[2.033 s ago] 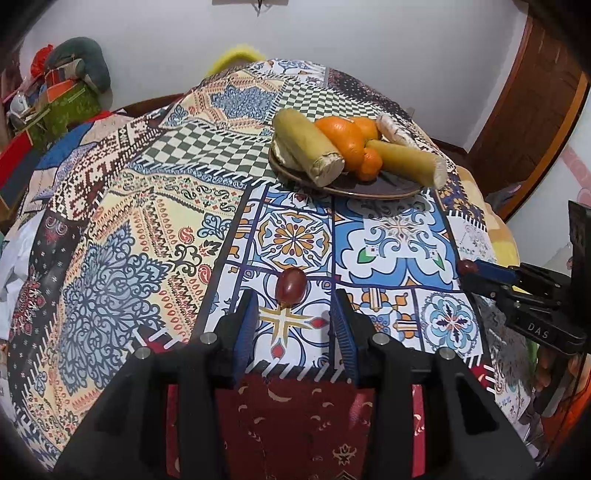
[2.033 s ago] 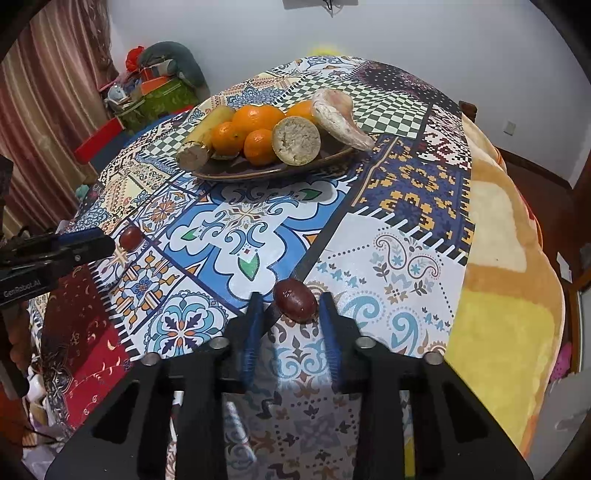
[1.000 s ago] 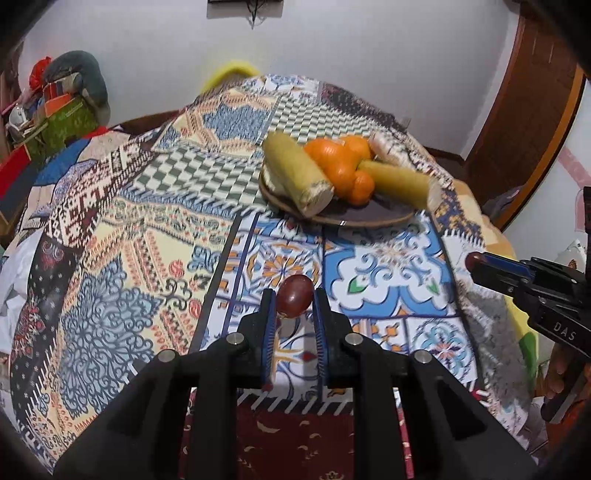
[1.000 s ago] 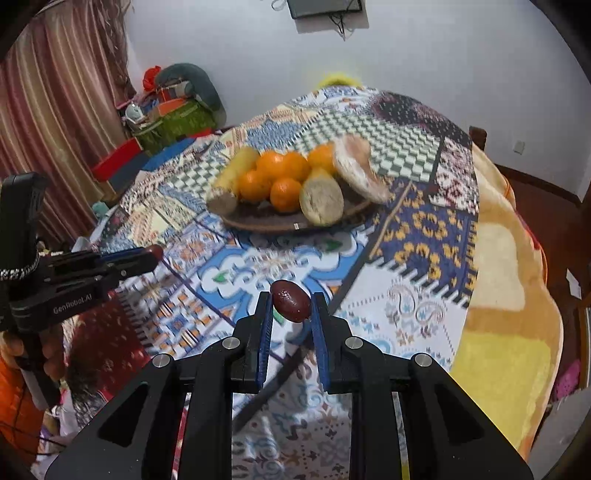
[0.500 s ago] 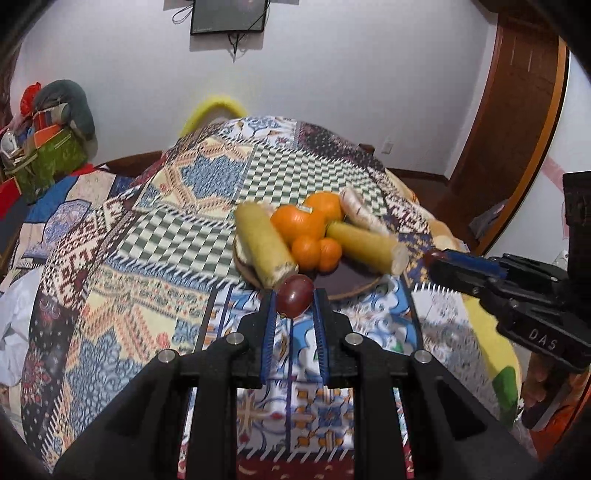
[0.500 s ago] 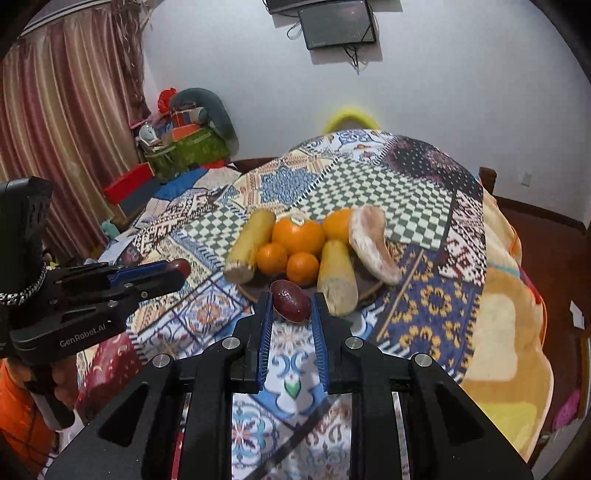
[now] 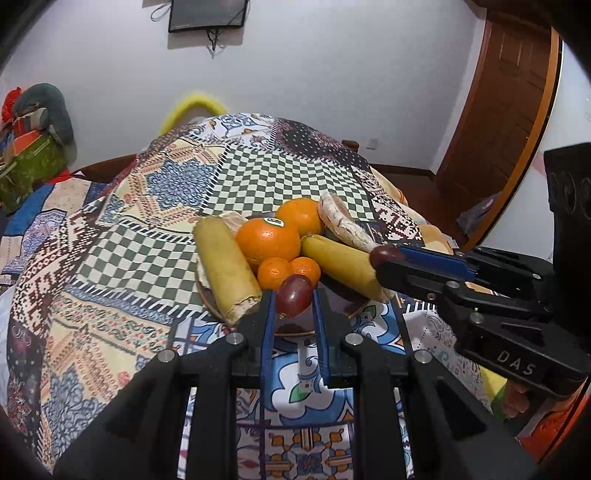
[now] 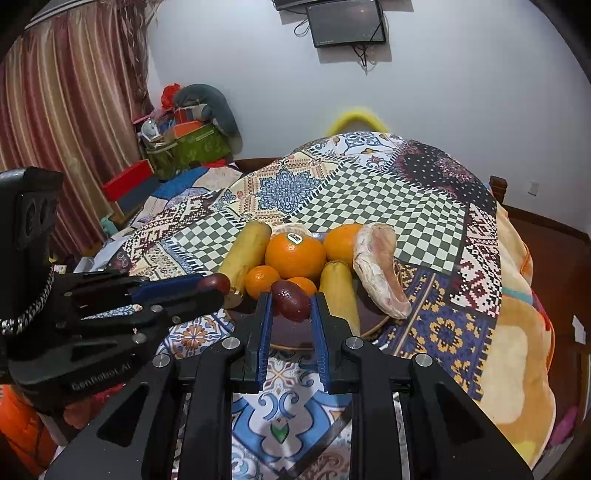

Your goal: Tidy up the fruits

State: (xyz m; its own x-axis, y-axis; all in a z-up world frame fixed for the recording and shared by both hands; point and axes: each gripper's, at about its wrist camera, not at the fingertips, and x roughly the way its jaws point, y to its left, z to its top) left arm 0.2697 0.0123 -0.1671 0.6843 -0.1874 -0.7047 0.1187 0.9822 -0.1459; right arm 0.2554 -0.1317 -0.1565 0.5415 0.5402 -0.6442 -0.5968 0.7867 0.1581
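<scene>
My left gripper (image 7: 293, 301) is shut on a red grape (image 7: 294, 295) and holds it in the air over the near rim of the dark fruit plate (image 7: 295, 329). My right gripper (image 8: 291, 301) is shut on a dark red date-like fruit (image 8: 290, 300), just above the plate's front edge (image 8: 291, 341). The plate holds oranges (image 7: 267, 242), small tangerines (image 7: 274, 273), two yellow banana-like pieces (image 7: 225, 269) and a pale peel piece (image 8: 378, 273). The right gripper shows at the right of the left wrist view (image 7: 384, 258); the left gripper shows at the left of the right wrist view (image 8: 218, 282).
A patchwork cloth (image 7: 177, 192) covers the round table. A wooden door (image 7: 506, 99) stands at the right. Boxes and bags (image 8: 184, 140) are piled by the curtain at the left. A wall screen (image 8: 347, 22) hangs behind.
Both grippers closed on their fruits on the cloth, lifted them, and moved forward to the plate. They now hover at its near rim.
</scene>
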